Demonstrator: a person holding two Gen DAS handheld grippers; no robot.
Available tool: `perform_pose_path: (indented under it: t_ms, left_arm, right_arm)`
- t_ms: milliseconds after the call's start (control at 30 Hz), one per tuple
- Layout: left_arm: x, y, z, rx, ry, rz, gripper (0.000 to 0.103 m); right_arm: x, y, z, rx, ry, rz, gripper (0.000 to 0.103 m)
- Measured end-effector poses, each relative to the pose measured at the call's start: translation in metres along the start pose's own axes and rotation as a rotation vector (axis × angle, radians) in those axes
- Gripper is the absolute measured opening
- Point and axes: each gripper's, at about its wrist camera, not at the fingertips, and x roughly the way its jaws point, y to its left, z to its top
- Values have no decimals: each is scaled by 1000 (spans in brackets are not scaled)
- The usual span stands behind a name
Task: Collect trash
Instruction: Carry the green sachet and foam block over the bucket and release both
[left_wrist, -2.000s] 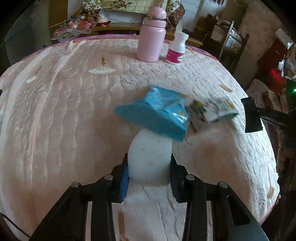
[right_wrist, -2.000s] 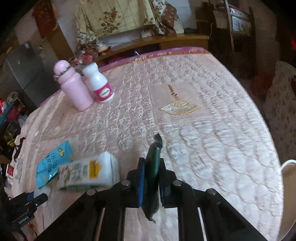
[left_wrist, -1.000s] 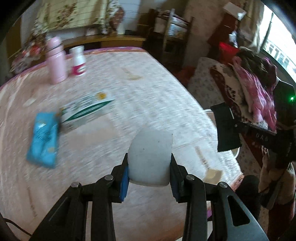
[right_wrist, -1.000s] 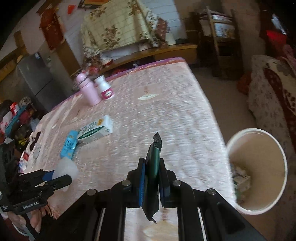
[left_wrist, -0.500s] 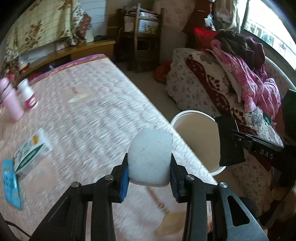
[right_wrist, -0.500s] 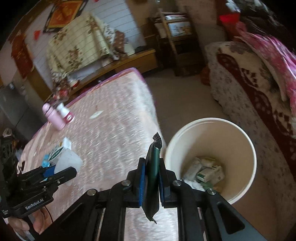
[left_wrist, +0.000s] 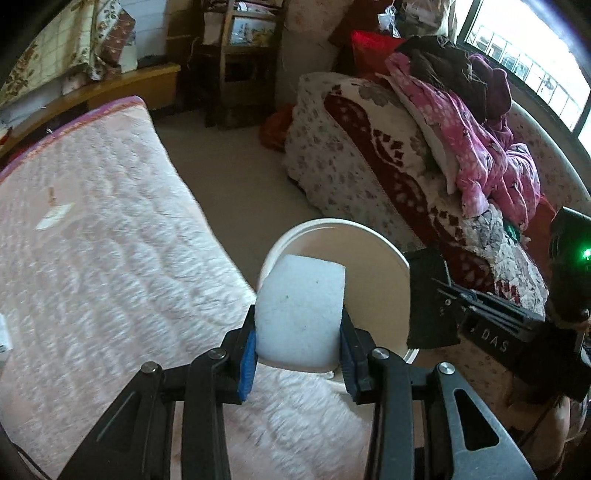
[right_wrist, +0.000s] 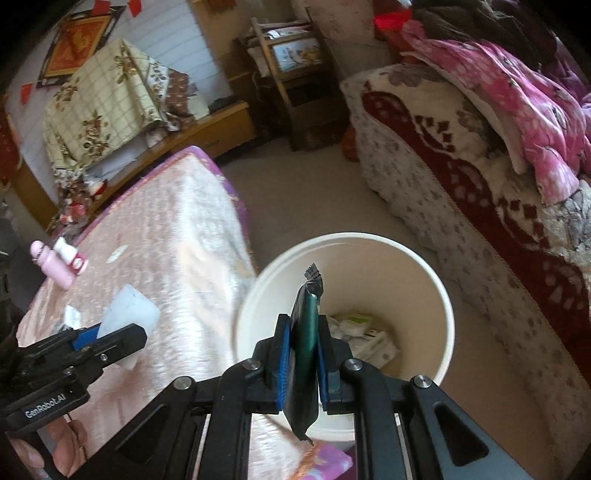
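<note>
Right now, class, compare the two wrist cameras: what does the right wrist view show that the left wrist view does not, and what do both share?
Only the right wrist view shows the crumpled trash lying inside the bin, plus the pink flask on the bed.

Only the left wrist view shows the bright window.

Both show the round cream plastic bin, the white foam block clamped in the left gripper, and the pink quilted mattress.

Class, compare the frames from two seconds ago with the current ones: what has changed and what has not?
Both grippers swung from over the pink mattress to the white bucket beside it. Unchanged: left gripper clamps the white foam block, right gripper clamps the dark green wrapper; nothing dropped yet.
</note>
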Motion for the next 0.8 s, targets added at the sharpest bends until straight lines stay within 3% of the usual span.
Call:
perform_pose_path:
  t_ms: [133, 367, 733, 800]
  left_arm:
    - [17, -2, 1, -16, 22, -31, 42]
    - [31, 1, -1, -48, 47, -60, 55]
    - [4, 18, -7, -62, 7, -24, 60]
    - [0, 21, -9, -64, -5, -9, 63]
  right_arm:
    - [10, -11, 0, 24, 7, -9, 16]
    - [27, -18, -4, 42, 49, -39, 17]
    - [26, -21, -6, 71, 35, -30, 21]
    - [24, -19, -6, 67, 29, -35, 37]
